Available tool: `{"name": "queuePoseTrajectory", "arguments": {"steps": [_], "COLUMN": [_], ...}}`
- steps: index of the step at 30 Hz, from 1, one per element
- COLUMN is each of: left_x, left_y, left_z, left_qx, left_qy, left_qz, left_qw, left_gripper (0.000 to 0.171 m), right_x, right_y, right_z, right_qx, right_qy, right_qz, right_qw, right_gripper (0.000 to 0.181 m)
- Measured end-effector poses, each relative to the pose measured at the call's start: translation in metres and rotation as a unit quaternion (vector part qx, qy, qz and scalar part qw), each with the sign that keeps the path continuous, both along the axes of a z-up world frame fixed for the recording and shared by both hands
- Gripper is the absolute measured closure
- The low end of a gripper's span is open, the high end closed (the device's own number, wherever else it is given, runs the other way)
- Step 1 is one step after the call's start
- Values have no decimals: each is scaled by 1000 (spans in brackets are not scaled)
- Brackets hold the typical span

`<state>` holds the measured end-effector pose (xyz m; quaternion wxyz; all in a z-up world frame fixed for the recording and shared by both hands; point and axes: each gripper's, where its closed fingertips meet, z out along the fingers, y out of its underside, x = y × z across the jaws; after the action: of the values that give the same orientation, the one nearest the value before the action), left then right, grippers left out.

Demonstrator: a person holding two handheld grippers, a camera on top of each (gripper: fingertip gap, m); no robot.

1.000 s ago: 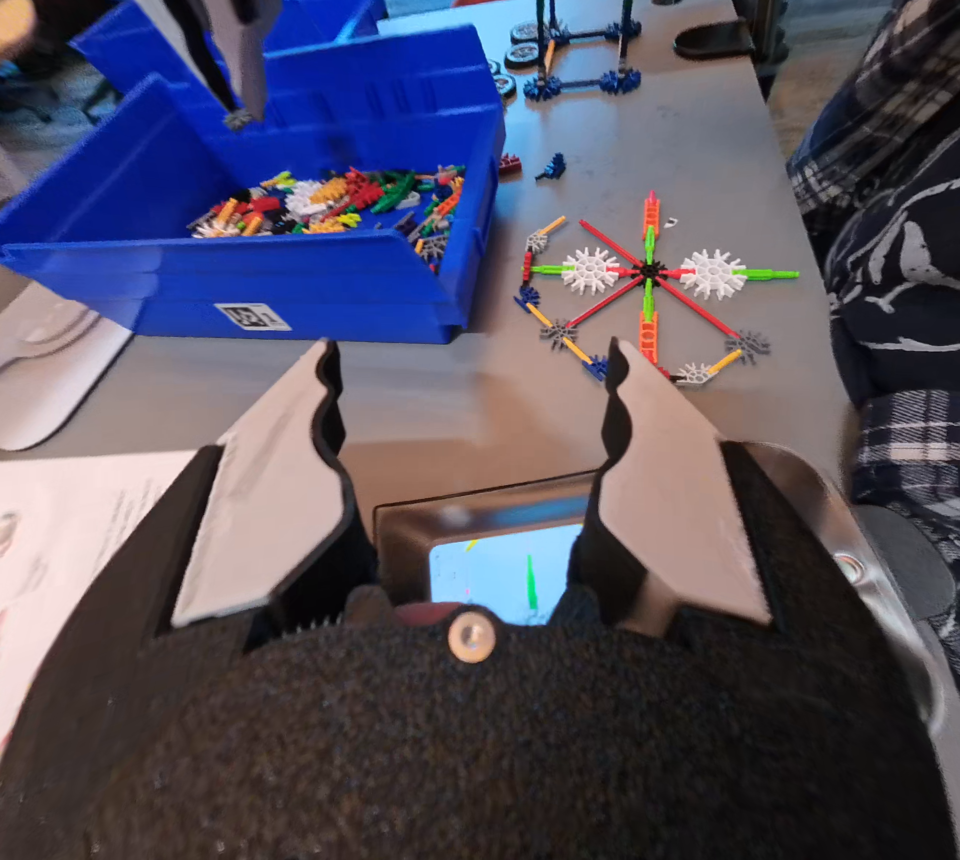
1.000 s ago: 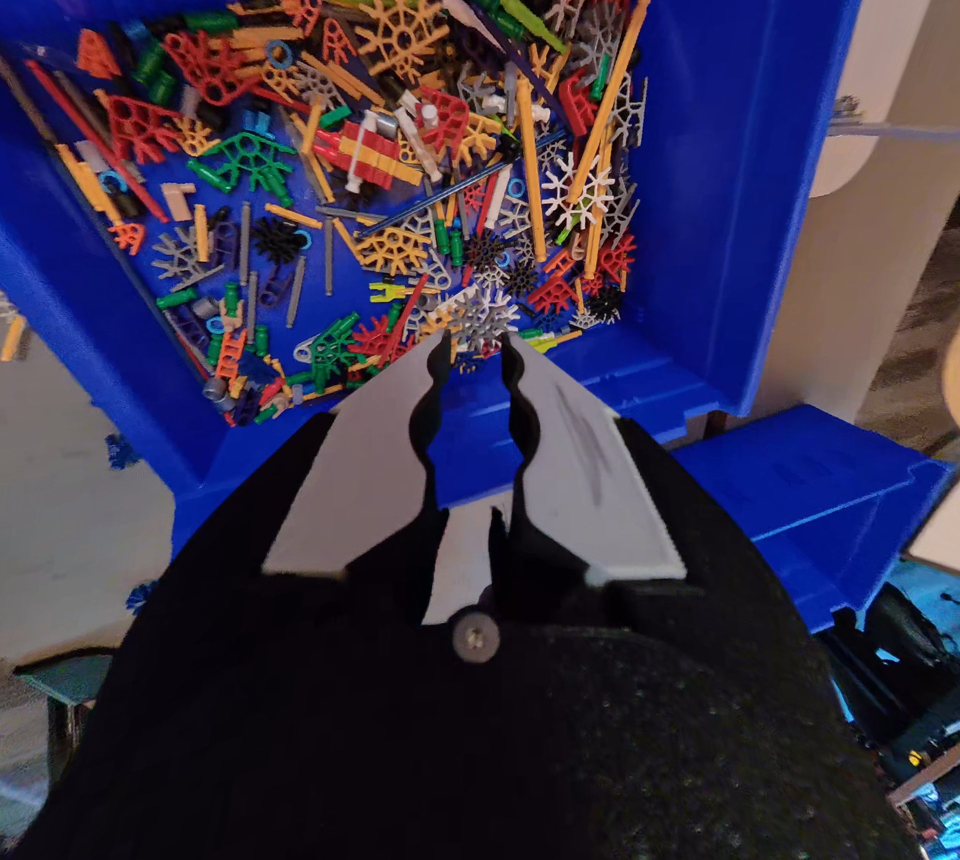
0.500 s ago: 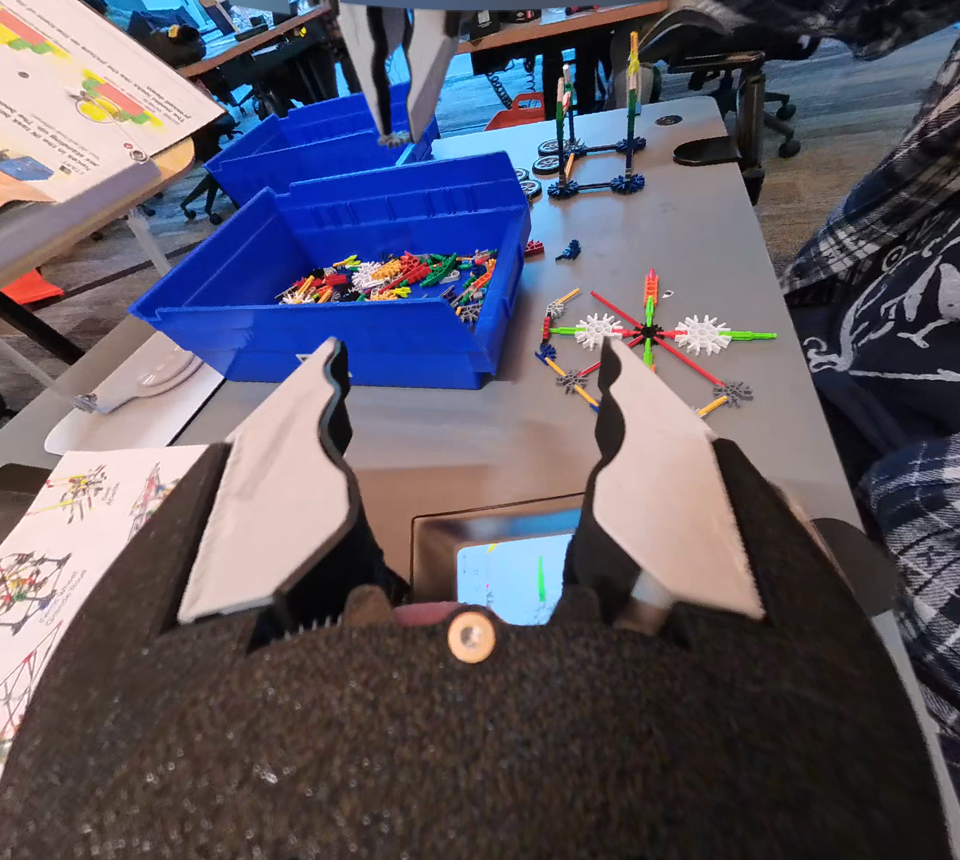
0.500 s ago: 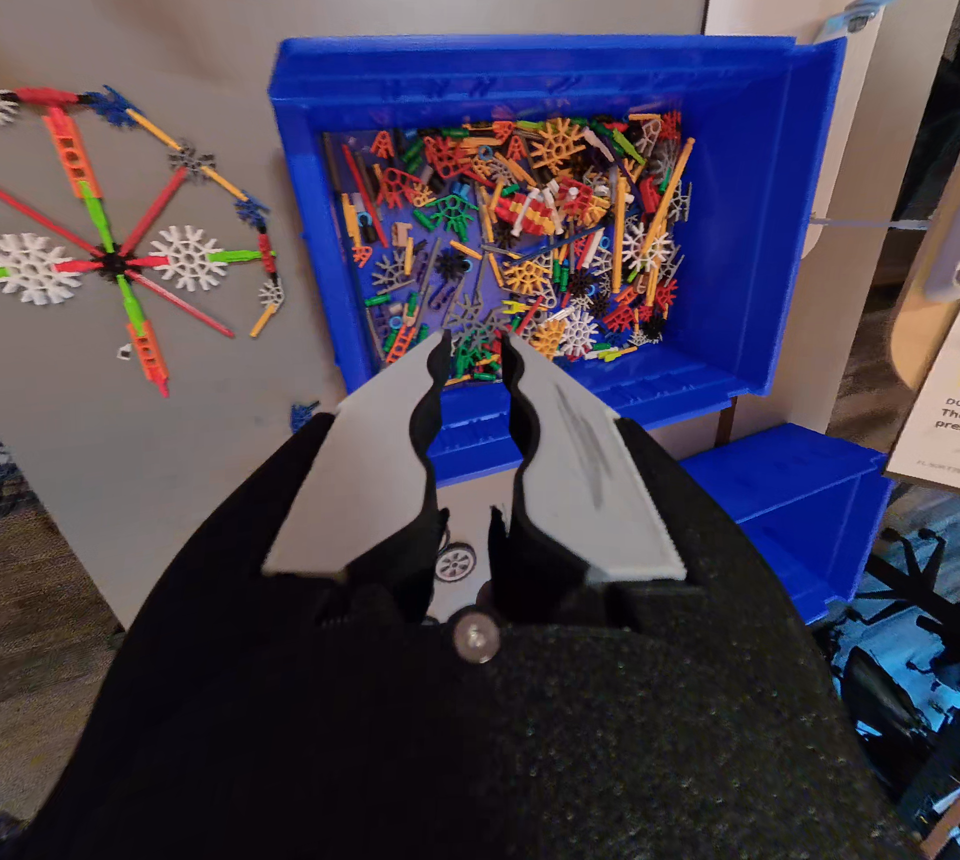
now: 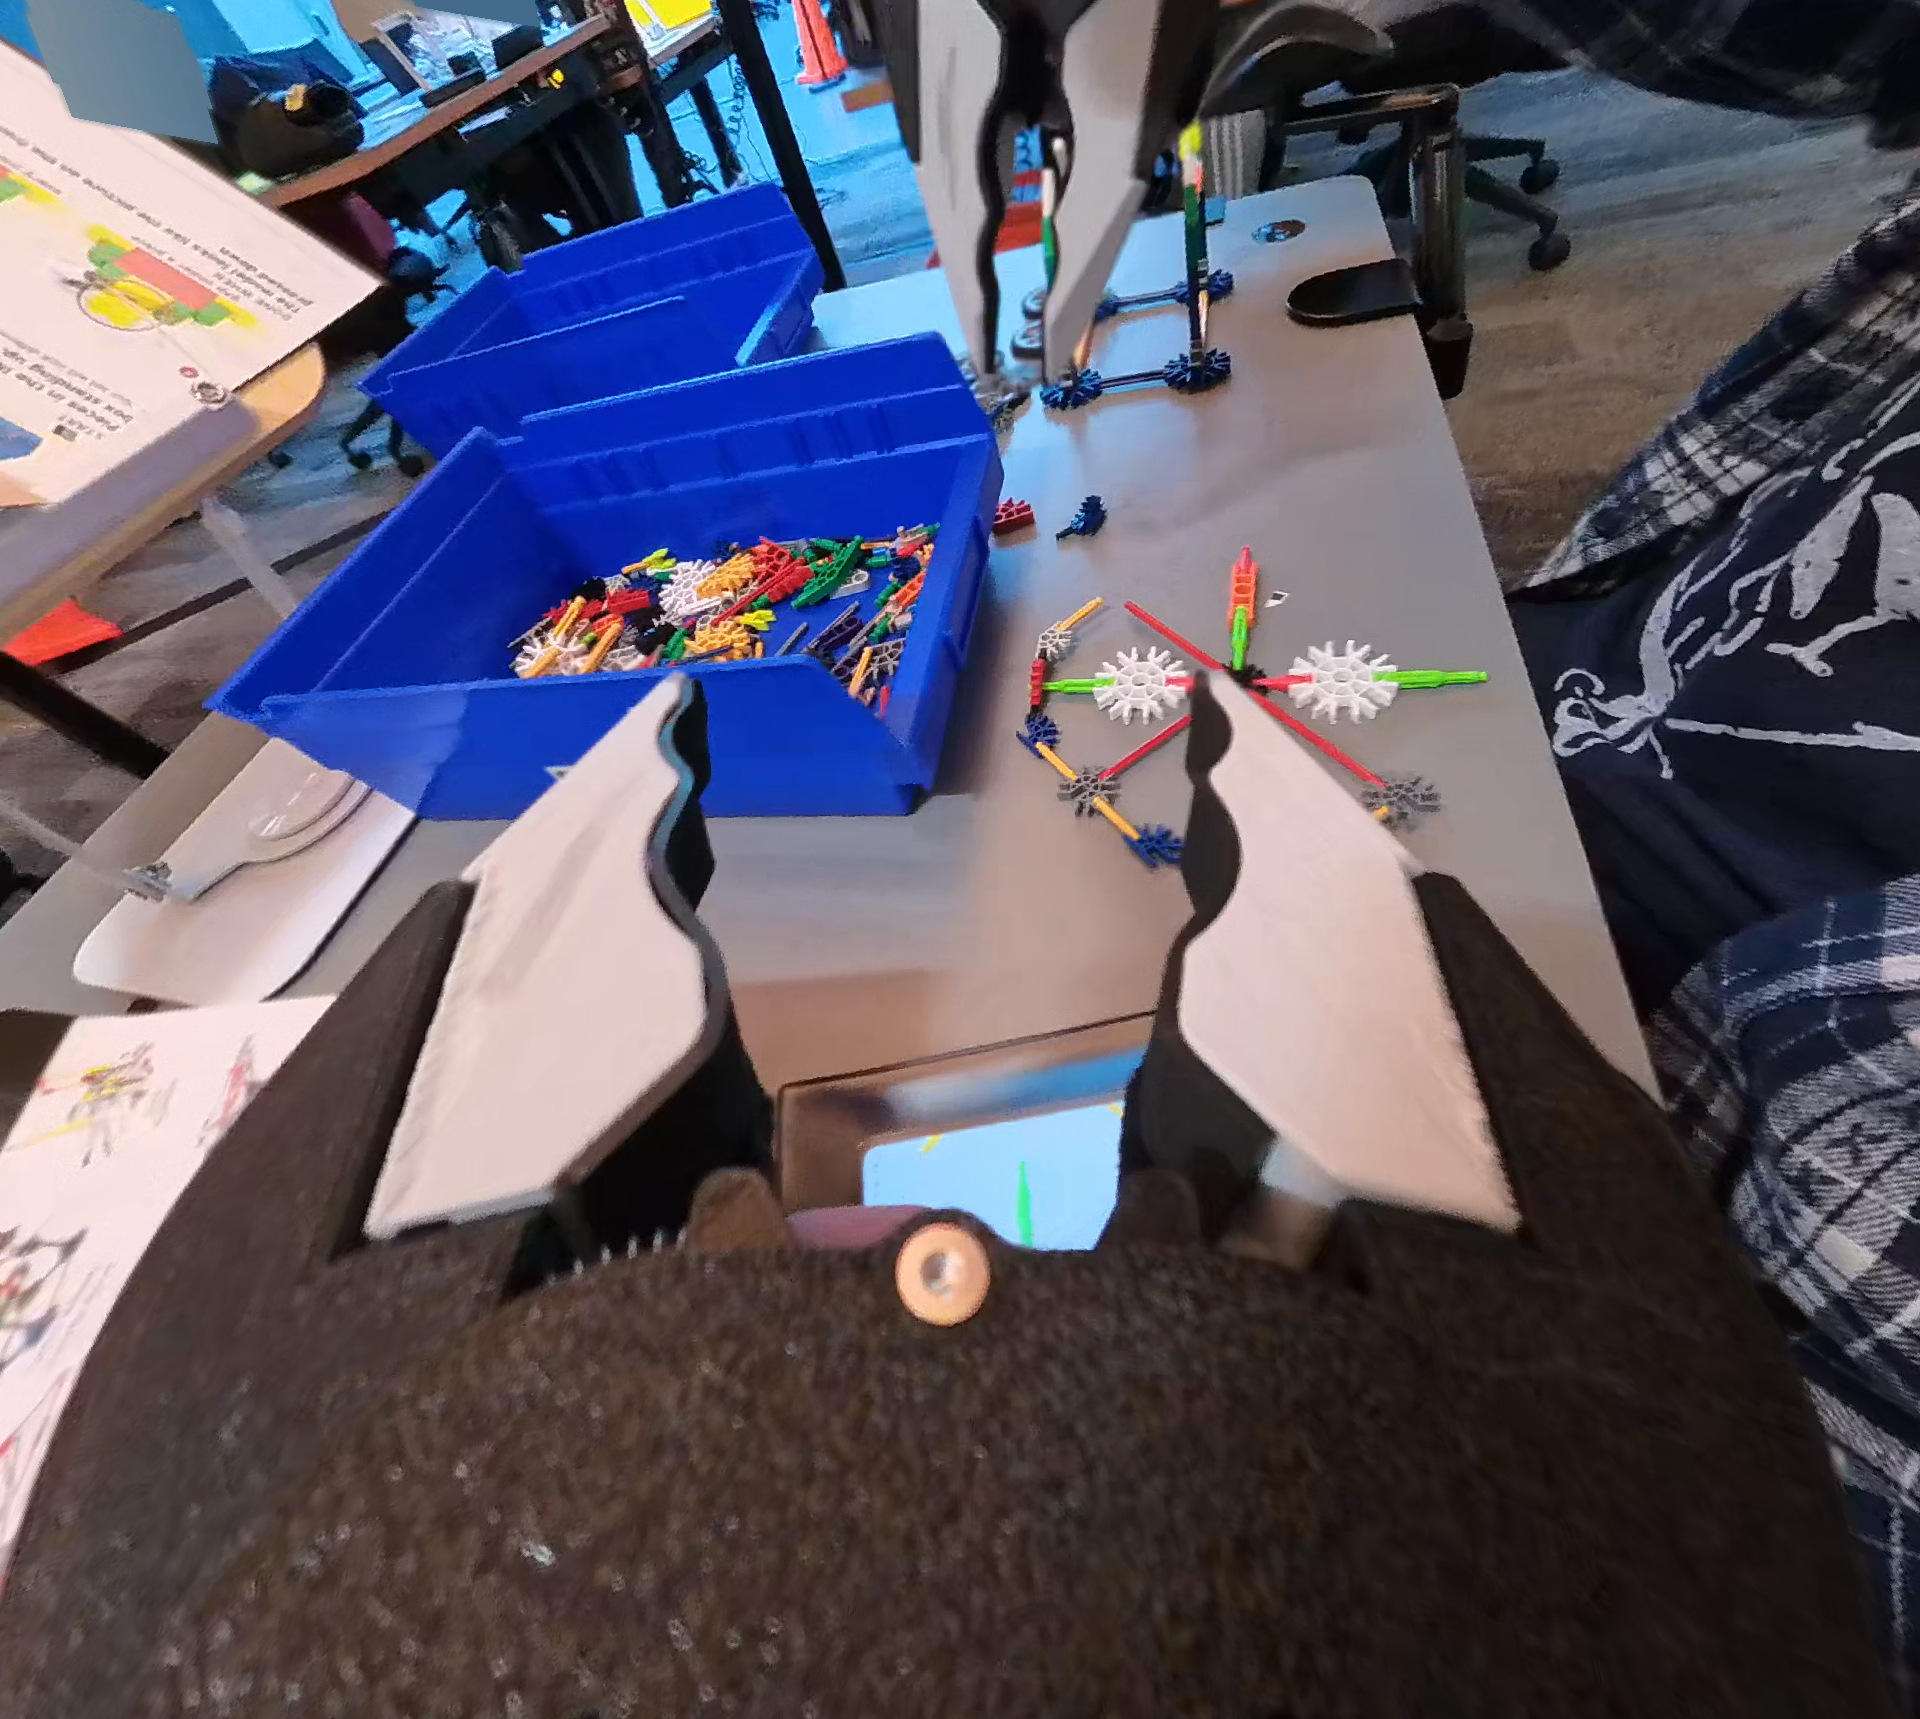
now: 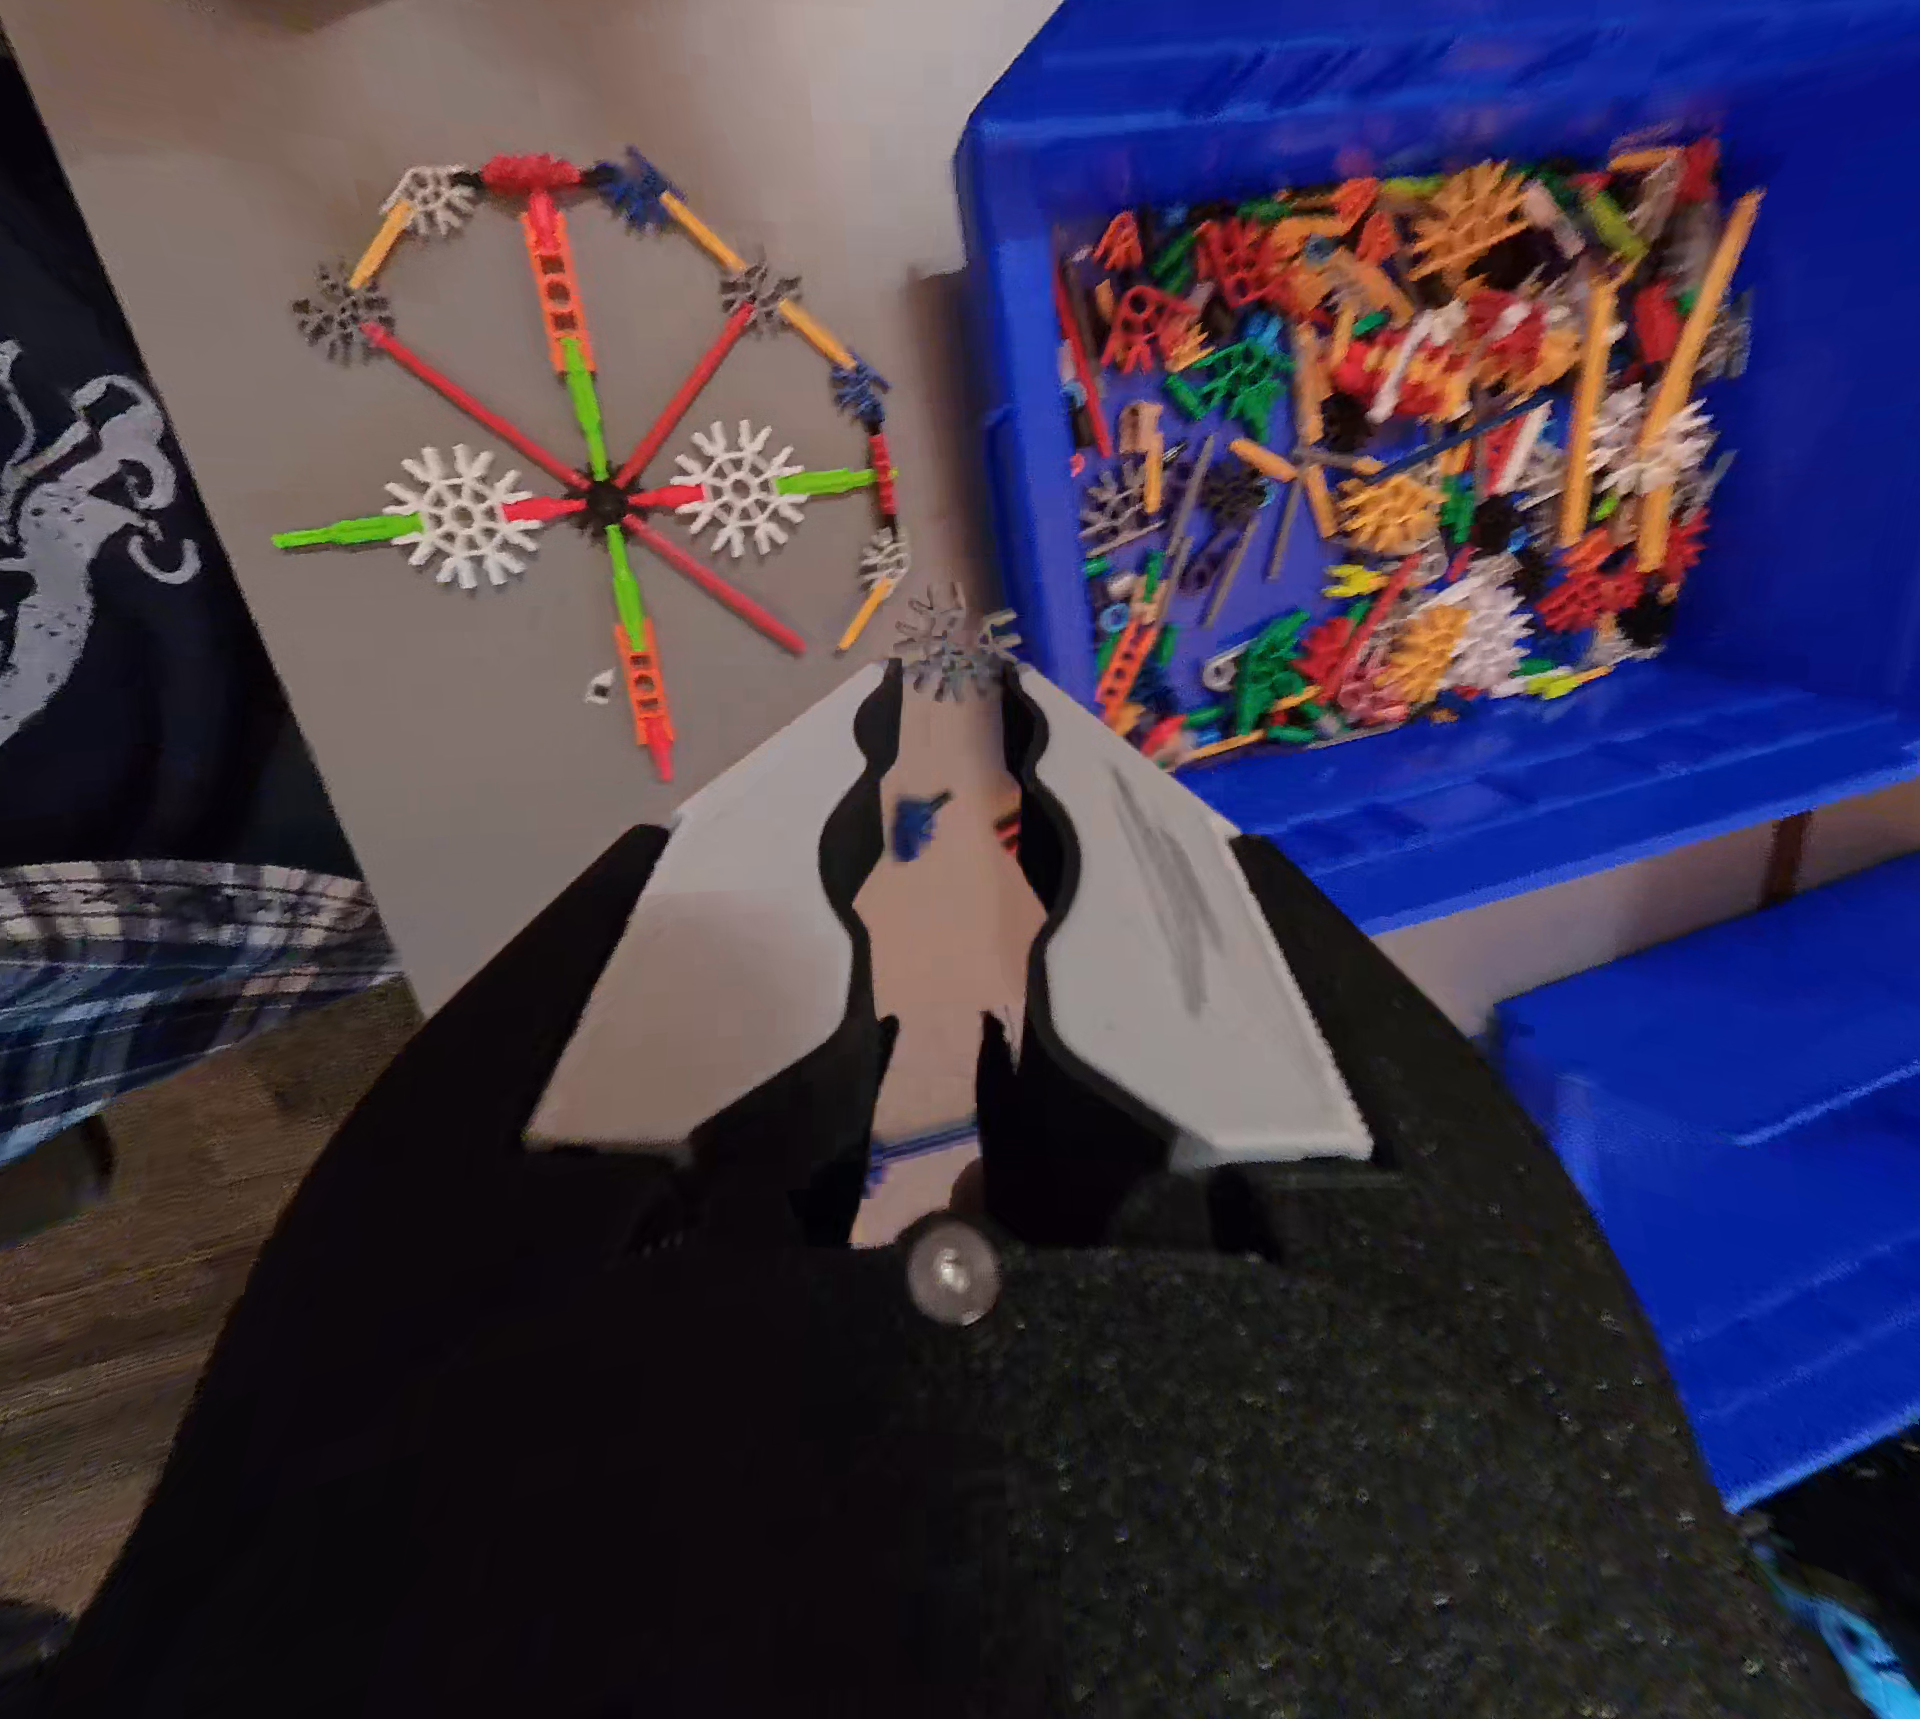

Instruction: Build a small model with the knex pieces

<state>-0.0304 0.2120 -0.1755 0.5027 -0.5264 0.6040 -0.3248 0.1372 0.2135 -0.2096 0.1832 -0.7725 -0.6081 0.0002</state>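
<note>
My right gripper (image 6: 951, 677) is shut on a small grey snowflake connector (image 6: 948, 641) held at its fingertips, above the grey table between the blue bin (image 6: 1018, 381) and a flat wheel-shaped rod assembly (image 6: 603, 500). The bin holds several mixed coloured rods and connectors (image 6: 1392, 443). In the left wrist view the right gripper (image 5: 1013, 365) hangs over the bin's far right corner. My left gripper (image 5: 940, 703) is open and empty, above the table's near end, facing the bin (image 5: 582, 734) and the assembly (image 5: 1242, 677).
A second blue bin (image 5: 623, 319) stands behind the first. An upright rod frame (image 5: 1195, 298) stands at the table's far end. Loose red (image 5: 1013, 516) and blue (image 5: 1083, 516) pieces lie beside the bin. A person in plaid (image 5: 1766, 1046) sits on the right. Instruction sheets (image 5: 135, 287) are on the left. Some 20 centimetres of space lies between my two pairs of fingers.
My right gripper rose out of the bin with the grey connector and moved toward the flat assembly. My left gripper stayed open and its view lifted and drew back.
</note>
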Motion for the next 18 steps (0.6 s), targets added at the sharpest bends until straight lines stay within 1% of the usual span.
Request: {"name": "queuePoseTrajectory", "arguments": {"steps": [3, 6, 8, 11, 15, 18], "left_x": [8, 17, 23, 30, 38, 42], "left_y": [-6, -9, -12, -16, -19, -20], "left_z": [-7, -12, -14, -15, -17, -19], "left_qx": [6, 9, 8, 10, 11, 10], "left_qy": [18, 32, 35, 40, 48, 53], "left_qz": [-7, -15, -23, -33, -38, -39], "left_qw": [1000, 999, 999, 999, 998, 998], "left_gripper": [81, 81, 81, 81, 81, 81], "right_x": [10, 31, 46, 54, 70, 68], "right_y": [-27, -50, -63, -76, -83, -82], "right_z": [-30, -66, -85, -99, -116, -117], "right_qx": [-36, -64, -81, -100, -102, -103], "right_qy": [11, -6, -13, 20, 11, 34], "right_qz": [-35, -94, -131, -177, -225, -260], "right_qw": [999, 994, 988, 979, 969, 960], "right_gripper": [163, 163, 163, 163, 163, 163]}}
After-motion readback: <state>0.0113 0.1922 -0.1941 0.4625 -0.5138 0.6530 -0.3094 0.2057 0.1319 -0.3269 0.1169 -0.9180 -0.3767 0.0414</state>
